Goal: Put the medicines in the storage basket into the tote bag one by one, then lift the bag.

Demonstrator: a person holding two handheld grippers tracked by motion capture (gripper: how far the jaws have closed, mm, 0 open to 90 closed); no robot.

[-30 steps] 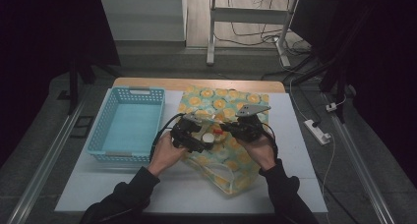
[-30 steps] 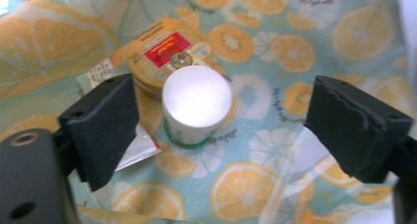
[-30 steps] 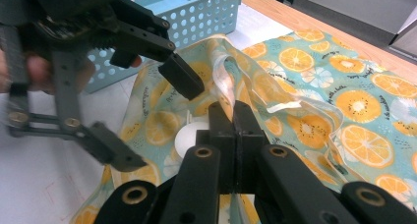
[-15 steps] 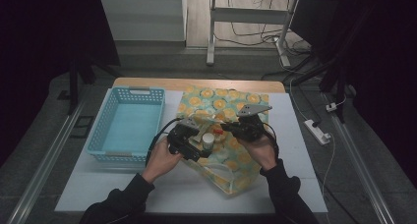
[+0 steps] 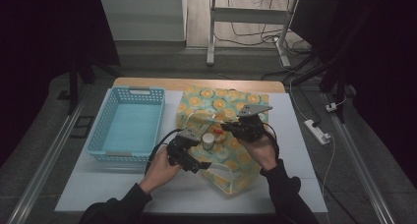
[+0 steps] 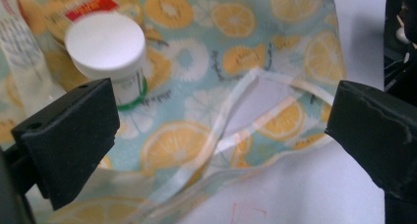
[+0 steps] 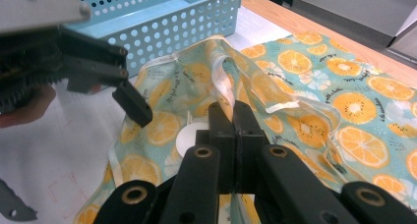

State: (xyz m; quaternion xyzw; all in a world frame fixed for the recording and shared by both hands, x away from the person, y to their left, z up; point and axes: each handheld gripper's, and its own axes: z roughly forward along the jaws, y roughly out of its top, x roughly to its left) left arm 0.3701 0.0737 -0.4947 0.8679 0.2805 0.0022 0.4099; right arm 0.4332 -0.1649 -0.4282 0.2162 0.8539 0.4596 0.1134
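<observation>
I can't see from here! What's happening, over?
Left gripper open above bag handle. Right gripper shut on bag rim. White-capped bottle inside bag.

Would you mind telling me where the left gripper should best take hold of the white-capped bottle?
Grip the bottle around its round white cap, coming down from above: it stands upright on the fruit-print bag, cap free, and the left gripper is open beside it.

Bag: thin glossy plastic w/ orange-slice print, crinkled. Jar by left hand-held gripper jaw: smooth white plastic lid, matt. Jaws: matt black plastic, scuffed. Basket: perforated blue plastic. Table: matt white top, wood edge.
</observation>
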